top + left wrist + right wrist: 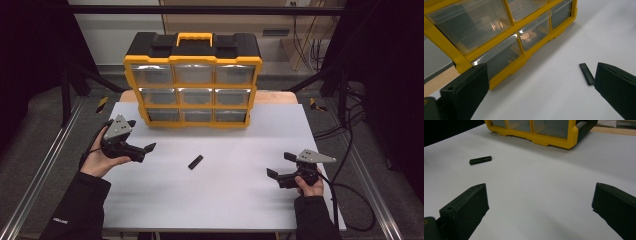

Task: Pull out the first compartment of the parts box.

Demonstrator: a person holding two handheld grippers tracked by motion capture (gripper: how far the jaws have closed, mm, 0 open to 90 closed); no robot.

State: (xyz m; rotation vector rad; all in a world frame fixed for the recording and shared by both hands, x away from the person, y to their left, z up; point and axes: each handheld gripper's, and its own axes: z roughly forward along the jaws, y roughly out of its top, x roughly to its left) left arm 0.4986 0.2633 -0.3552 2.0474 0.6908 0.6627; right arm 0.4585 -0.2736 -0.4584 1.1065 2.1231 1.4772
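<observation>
A small flat black stick (pixel 195 162) lies on the white table top between my two grippers; it also shows as the black stick (pixel 587 73) and the black stick (pixel 480 160). My left gripper (pixel 141 135) is held at the table's left, open, its jaws wide apart and pointing right, with nothing between them. My right gripper (pixel 280 164) sits low at the right, open and empty, jaws pointing left. A yellow and black drawer organizer (pixel 192 80) with clear drawers stands at the back of the table, drawers closed.
The organizer (pixel 499 37) stands close in front of my left gripper, and its lower corner (pixel 554 135) shows beyond my right. The white table (pixel 225 200) ends at a wooden strip behind. Metal rails and cables run along the floor on both sides.
</observation>
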